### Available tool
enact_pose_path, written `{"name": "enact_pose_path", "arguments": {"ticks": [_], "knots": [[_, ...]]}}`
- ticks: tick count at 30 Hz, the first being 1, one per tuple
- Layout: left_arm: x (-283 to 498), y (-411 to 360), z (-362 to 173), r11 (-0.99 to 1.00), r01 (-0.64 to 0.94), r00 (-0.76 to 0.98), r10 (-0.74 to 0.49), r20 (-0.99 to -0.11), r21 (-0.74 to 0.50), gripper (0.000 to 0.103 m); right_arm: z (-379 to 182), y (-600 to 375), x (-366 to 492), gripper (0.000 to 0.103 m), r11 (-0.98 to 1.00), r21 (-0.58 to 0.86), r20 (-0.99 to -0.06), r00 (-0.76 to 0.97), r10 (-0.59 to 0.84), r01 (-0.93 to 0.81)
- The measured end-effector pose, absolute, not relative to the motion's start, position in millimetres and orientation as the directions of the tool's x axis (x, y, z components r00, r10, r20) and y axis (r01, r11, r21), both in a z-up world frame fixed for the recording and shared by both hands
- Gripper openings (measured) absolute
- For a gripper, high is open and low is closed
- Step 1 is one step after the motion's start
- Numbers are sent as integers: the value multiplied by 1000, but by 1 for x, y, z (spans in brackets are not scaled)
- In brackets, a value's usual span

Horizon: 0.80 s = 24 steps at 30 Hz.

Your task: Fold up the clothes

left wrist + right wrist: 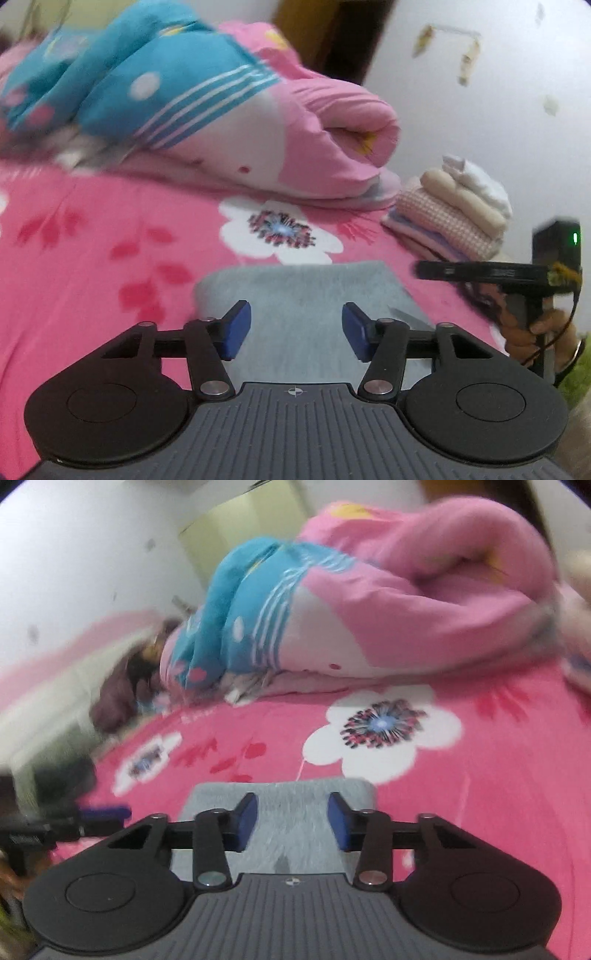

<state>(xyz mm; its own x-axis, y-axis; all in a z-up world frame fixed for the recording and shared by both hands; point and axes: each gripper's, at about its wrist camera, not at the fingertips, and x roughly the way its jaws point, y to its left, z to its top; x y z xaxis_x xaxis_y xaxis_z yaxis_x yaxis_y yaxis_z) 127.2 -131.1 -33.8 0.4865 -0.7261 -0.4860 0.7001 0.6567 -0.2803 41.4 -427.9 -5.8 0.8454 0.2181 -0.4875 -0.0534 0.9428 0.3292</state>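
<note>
A folded grey garment (299, 295) lies flat on the pink flowered bedsheet (92, 236). My left gripper (296, 329) is open and empty just above its near part. In the right wrist view the same grey garment (291, 812) lies under my right gripper (291, 819), which is open and empty. The right gripper also shows at the right edge of the left wrist view (480, 271), held by a hand. The left gripper shows blurred at the left edge of the right wrist view (66, 823).
A rolled pink and blue quilt (221, 110) lies across the back of the bed. A stack of folded clothes (454, 210) sits at the bed's far right. A white wall (480, 110) stands behind. Dark clutter (122, 686) lies at the bed's left.
</note>
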Motion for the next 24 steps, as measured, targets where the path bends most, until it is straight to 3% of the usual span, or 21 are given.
{"name": "enact_pose_path", "arguments": {"ticks": [4,11,15,18,24], "knots": [[147,-166,-69,693,690,477,-651,-590,-207,48,-50,-427,82,27,967,256,-605,780,159,2],[158,-154,-62,684,669,485,-698,-526,-290,53,-28,-428,67,28,958,279,-484,852,201,-68],[173,-171,-83,720,650,487,-641,-593,-245,53,-63,-439,90,29,954,298,-570,808,149,35],[155,-164,-69,720,674,522,-622,-584,-164,53,-49,-444,75,30,945,318,-541,833,113,79],[118,-128,-37,693,710,540,-651,-533,-127,56,-3,-430,-13,30,938,346,-380,908,175,-36]]}}
